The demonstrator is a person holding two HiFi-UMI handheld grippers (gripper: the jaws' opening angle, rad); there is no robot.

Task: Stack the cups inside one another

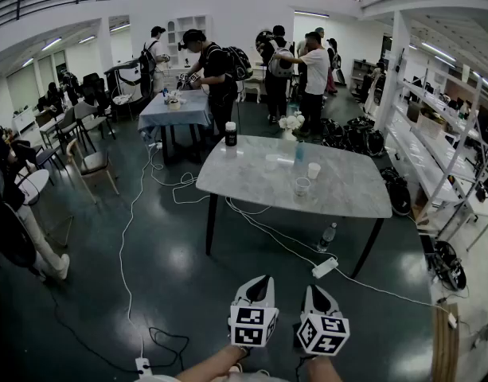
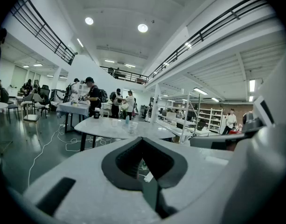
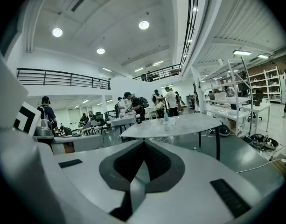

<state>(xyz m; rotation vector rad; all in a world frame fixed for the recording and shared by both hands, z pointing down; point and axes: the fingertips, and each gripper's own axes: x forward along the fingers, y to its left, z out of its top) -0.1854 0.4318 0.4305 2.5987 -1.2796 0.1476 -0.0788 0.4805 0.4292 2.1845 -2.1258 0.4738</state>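
A pale marble table (image 1: 347, 189) stands a few steps ahead of me. On it are a clear cup (image 1: 302, 186), a white cup (image 1: 314, 170) just behind it and another clear cup (image 1: 273, 162) further left. My left gripper (image 1: 263, 278) and right gripper (image 1: 317, 289) are side by side low in the head view, well short of the table, both shut with nothing in them. The left gripper view shows its jaws (image 2: 142, 139) closed, with the table (image 2: 105, 130) and a cup (image 2: 132, 126) far off. In the right gripper view the jaws (image 3: 143, 142) meet too, and the table (image 3: 180, 123) lies beyond.
A blue bottle (image 1: 299, 153), a black flask (image 1: 231, 134) and white flowers (image 1: 290, 123) also stand on the table. White cables, a power strip (image 1: 324, 267) and a water bottle (image 1: 327, 237) lie on the dark floor. Several people stand behind; shelving (image 1: 443, 142) lines the right side.
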